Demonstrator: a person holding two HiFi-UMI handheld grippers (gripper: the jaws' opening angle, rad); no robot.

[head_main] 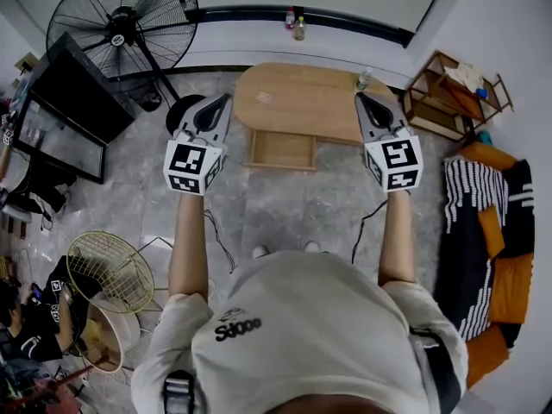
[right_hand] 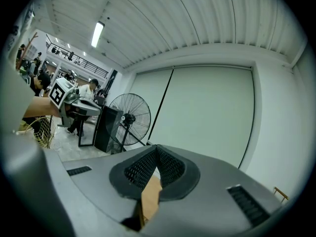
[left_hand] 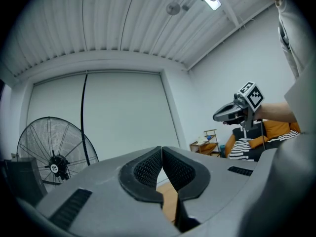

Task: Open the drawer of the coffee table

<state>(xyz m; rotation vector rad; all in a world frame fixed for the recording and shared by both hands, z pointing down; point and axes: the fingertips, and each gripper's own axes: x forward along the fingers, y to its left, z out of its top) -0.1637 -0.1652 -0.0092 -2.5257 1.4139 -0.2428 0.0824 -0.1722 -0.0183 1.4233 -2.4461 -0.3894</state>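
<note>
Head view: the person stands facing the coffee table [head_main: 297,93], a tan oval top at the far centre of the floor. The drawer [head_main: 282,149] sticks out from the table's near edge toward the person, its shallow inside showing.

Left gripper [head_main: 226,98]: held level in the air, left of the drawer, not touching it. In its own view the jaws are pressed together with nothing between them.

Right gripper [head_main: 360,96]: held level, right of the drawer, over the table's right end in the picture, not touching it. In its own view the jaws are likewise together and empty.

The drawer lies between the two grippers and lower down.

Surroundings:
- A small bottle [head_main: 363,78] stands on the table's far right end.
- A big black fan [head_main: 121,24] stands far left, with a black cabinet [head_main: 73,102] beside it.
- A wooden shelf [head_main: 448,97] stands at far right, and a sofa [head_main: 496,231] with orange cushions and a striped blanket along the right.
- A wire fan guard [head_main: 108,270] is at near left.

Between the person's shoes [head_main: 285,249] and the drawer lies grey tiled floor [head_main: 285,210]; a thin cable [head_main: 220,240] hangs from each gripper.
</note>
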